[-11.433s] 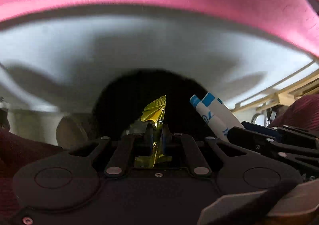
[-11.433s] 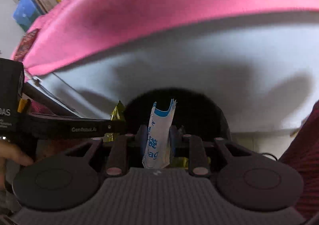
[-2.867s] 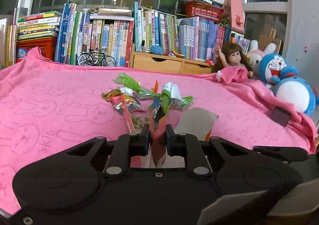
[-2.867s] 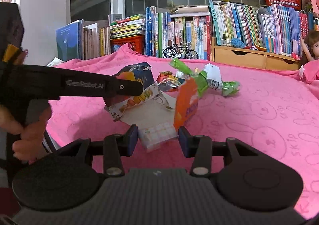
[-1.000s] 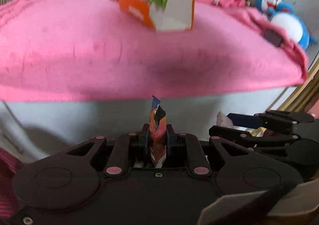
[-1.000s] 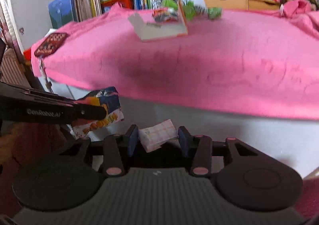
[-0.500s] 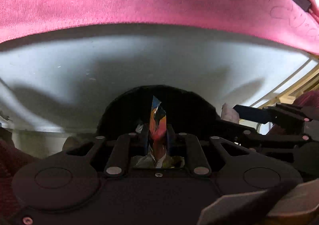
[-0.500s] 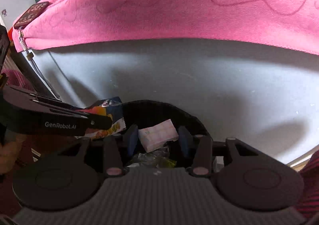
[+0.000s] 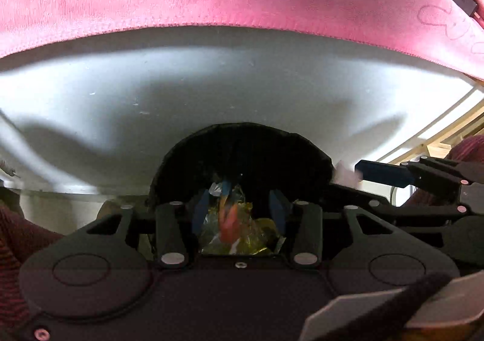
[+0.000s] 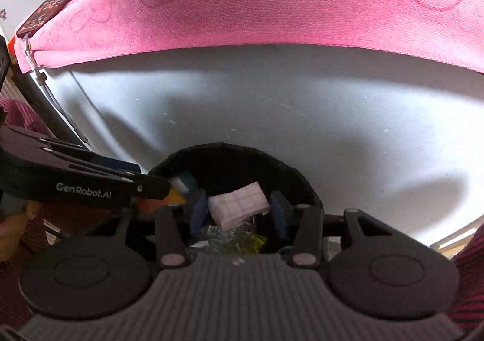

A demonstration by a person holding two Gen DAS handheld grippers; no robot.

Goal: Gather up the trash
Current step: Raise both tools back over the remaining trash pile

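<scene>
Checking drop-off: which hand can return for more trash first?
Left, probably. Both jaws have just been opening; the left gripper's wrapper is down in the bin, the right gripper's packet sits between its fingers.

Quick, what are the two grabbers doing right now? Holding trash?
Left gripper: just opened, orange wrapper loose between its jaws.
Right gripper: just opened, pink checked packet loose between its jaws.

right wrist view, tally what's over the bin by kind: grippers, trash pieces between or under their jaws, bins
grippers: 2, the right gripper and the left gripper, both with jaws apart
trash pieces: 2, the pink checked pack and the orange and blue wrapper
bins: 1, the black bin
total: 5
</scene>
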